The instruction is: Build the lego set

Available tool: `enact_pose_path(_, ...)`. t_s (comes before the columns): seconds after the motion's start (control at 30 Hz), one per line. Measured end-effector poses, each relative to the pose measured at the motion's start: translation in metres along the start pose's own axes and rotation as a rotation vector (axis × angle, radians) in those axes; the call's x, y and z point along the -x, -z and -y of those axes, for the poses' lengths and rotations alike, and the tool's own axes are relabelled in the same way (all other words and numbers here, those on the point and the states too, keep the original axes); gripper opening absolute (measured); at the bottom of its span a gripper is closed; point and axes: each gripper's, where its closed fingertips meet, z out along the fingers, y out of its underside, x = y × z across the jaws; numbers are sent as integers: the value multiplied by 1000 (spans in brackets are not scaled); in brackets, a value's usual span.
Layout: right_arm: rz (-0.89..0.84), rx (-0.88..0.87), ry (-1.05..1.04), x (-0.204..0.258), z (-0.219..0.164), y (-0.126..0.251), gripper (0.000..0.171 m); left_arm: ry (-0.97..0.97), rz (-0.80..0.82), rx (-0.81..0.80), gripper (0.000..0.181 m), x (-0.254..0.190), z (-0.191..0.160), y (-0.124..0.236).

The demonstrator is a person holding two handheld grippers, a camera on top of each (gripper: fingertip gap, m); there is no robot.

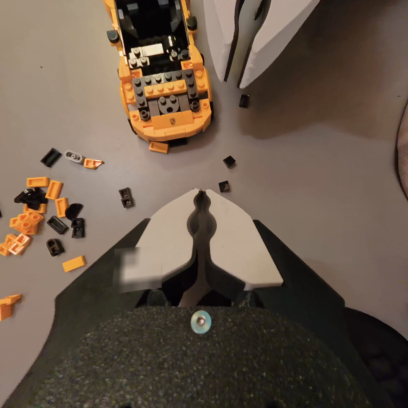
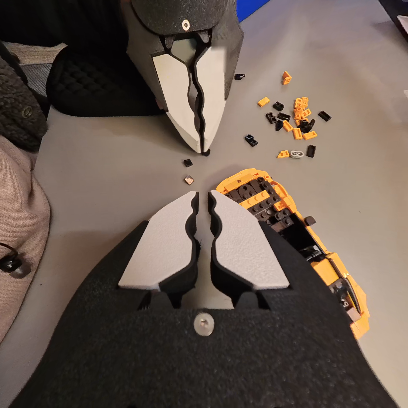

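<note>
Left wrist view looks down past the left gripper (image 1: 201, 191), whose fingers are pressed together at the tips with nothing seen between them. Beyond it sits the orange and black lego car (image 1: 164, 88) on the grey table (image 1: 66, 66), nose toward the camera, hood studs exposed. Left of the car lies a scatter of loose orange and black pieces (image 1: 42, 212); two small black tiles (image 1: 229, 161) lie between the car's nose and the left gripper's tips. Right of the car the right gripper (image 1: 231, 85) comes in, a small black piece (image 1: 244, 101) just beside its tips.

Right wrist view adds what the first cannot: the right gripper (image 2: 203, 194) has its jaws slightly parted, holding nothing, with the car (image 2: 276, 212) just to its right and partly hidden behind its finger. It also shows the left gripper (image 2: 202, 151) from the front, clenched, tips down at the table beside a small black piece, whether gripping it I cannot tell. Past the car lies the piece pile (image 2: 298, 119); at the table's far side from the car, grey-pink fabric (image 2: 19, 209).
</note>
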Motion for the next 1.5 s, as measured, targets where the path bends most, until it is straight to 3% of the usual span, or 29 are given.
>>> enact_pose_path(0.27,-1,-3,0,-1,0,0,7,14,-6,22,0,-3,-8,3)
enact_pose_path(0.5,-37,10,-7,-11,-4,7,7,192,17,30,12,8,-4,-1)
enact_pose_path(0.77,-84,-18,-36,-22,-4,22,7,109,-173,-35,10,-7,24,-19)
enact_pose_path(0.93,-111,-42,-73,-30,-8,31,7,107,-109,-49,15,16,37,-12)
enact_pose_path(1.2,-125,-51,-76,-34,-8,34,7,50,-89,-50,10,32,58,-32)
enact_pose_path(1.43,-160,-110,-118,-46,-7,51,7,-7,-43,92,24,40,30,-25)
enact_pose_path(1.5,-158,-128,-136,-48,-6,53,7,-11,-27,93,19,42,31,-29)
